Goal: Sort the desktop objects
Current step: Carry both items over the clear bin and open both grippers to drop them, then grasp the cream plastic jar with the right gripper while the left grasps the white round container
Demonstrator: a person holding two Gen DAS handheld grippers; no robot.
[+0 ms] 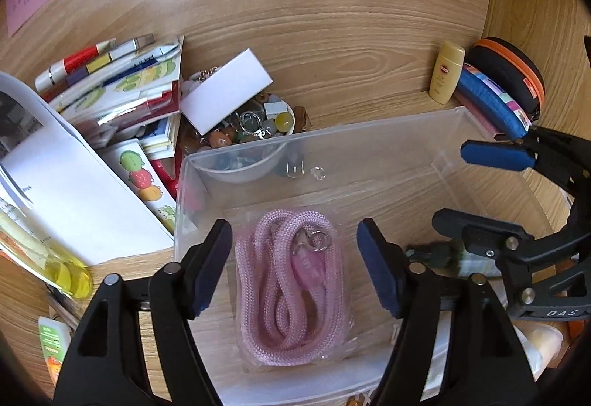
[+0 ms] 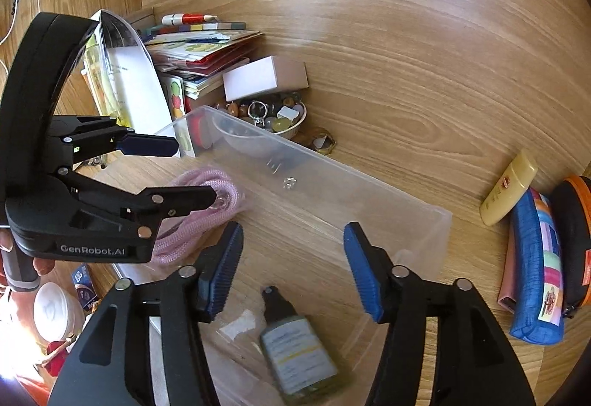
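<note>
A clear plastic bin stands on the wooden desk. A bagged pink rope lanyard lies on its floor at the left. A small green bottle with a black cap lies on its floor at the right. My left gripper is open and empty, its fingers either side of the lanyard, just above it. My right gripper is open and empty, above the bottle.
A white bowl of trinkets and a white box stand behind the bin. Books and papers are piled at the left. A yellow tube, blue pouch and black-orange case lie at the right.
</note>
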